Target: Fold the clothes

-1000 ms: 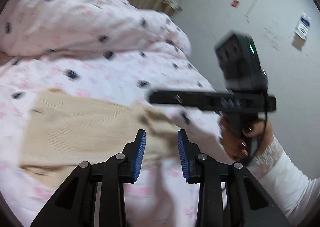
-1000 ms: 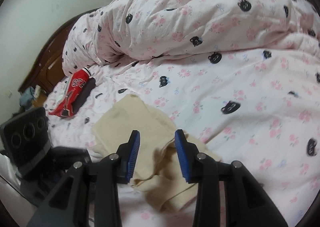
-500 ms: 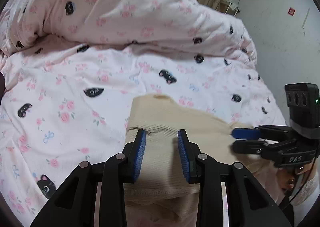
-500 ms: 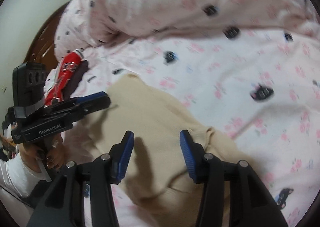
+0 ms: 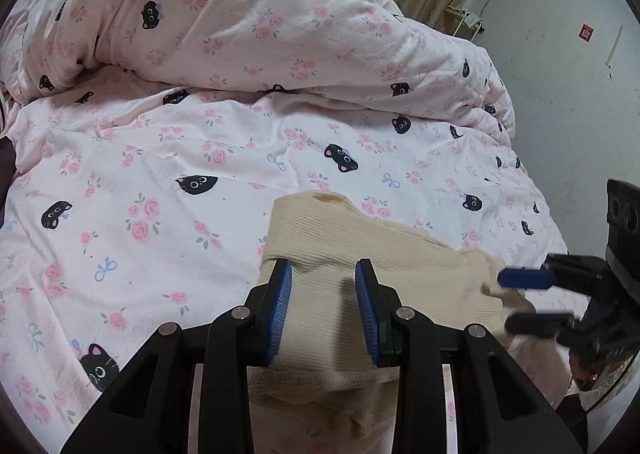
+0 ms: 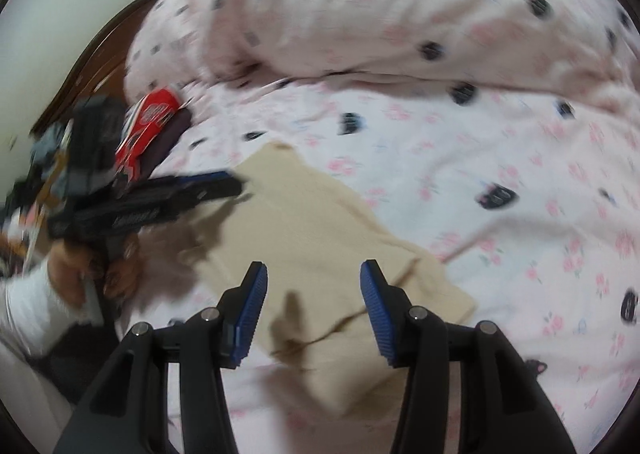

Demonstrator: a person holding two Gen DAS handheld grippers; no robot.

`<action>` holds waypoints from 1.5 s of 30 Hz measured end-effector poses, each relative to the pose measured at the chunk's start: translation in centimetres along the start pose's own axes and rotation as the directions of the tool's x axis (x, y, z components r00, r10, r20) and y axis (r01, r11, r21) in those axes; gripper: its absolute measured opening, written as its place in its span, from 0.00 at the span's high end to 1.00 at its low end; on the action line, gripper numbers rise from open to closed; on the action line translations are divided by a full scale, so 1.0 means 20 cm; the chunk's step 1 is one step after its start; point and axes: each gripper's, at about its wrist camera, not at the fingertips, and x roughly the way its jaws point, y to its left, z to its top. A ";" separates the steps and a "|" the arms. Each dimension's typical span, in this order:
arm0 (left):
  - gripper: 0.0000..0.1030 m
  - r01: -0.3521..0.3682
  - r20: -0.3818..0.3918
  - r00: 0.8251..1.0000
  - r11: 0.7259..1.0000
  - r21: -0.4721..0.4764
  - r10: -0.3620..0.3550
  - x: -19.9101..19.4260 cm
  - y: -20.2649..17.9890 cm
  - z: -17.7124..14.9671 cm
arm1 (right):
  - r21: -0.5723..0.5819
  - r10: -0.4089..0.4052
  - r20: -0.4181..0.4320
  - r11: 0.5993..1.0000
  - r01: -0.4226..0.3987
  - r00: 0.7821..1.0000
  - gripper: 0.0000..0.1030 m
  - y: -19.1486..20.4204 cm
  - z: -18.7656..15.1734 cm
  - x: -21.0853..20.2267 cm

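A cream ribbed knit garment (image 5: 360,238) lies partly folded on the pink bed cover, its near hem bunched below my fingers. My left gripper (image 5: 322,270) hovers over its left part, jaws apart, with nothing pinched between the blue pads (image 5: 280,306). At the right edge of that view, my right gripper (image 5: 528,298) stands open at the garment's right end. In the blurred right wrist view the garment (image 6: 304,222) spreads beneath my open right gripper (image 6: 314,270). My left gripper (image 6: 200,190) reaches in from the left, held by a hand (image 6: 68,274) in a white sleeve.
A heaped duvet (image 5: 248,22) with cat faces and roses fills the back of the bed. A red and dark cloth item (image 6: 152,122) lies near the wooden headboard (image 6: 100,54). A grey wall (image 5: 568,102) bounds the bed on the right.
The left gripper swung from the wall side onto the garment and tipped down over it. The right gripper's jaws widened and it moved in over the garment's other end.
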 end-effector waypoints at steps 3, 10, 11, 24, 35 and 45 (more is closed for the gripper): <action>0.73 -0.004 0.006 1.000 1.000 -0.006 0.004 -0.02 0.02 0.00 | -0.070 0.008 -0.058 0.997 -0.012 0.998 0.52 0.08 -0.02 0.05; 0.71 0.004 0.019 1.000 0.998 -0.055 -0.003 -0.12 0.10 -0.05 | -0.072 -0.011 -0.179 0.997 -0.002 0.984 0.51 0.07 -0.08 0.19; 0.71 0.013 0.022 1.000 0.997 -0.072 -0.011 -0.14 0.11 -0.06 | -0.072 -0.003 -0.156 0.997 -0.008 0.988 0.51 0.08 -0.06 0.15; 0.71 0.062 -0.031 0.997 0.989 -0.133 -0.066 -0.09 0.15 -0.15 | -0.178 -0.012 -0.144 0.984 -0.014 0.990 0.51 0.22 0.46 0.20; 0.72 0.127 -0.036 0.990 0.976 -0.177 -0.135 -0.11 0.14 -0.13 | -0.270 -0.060 -0.316 0.962 -0.029 0.947 0.51 0.30 0.79 0.60; 0.92 0.137 -0.033 0.989 0.972 -0.191 -0.146 -0.11 0.14 -0.13 | -0.285 -0.132 -0.476 0.959 -0.010 0.869 0.61 0.31 0.82 0.91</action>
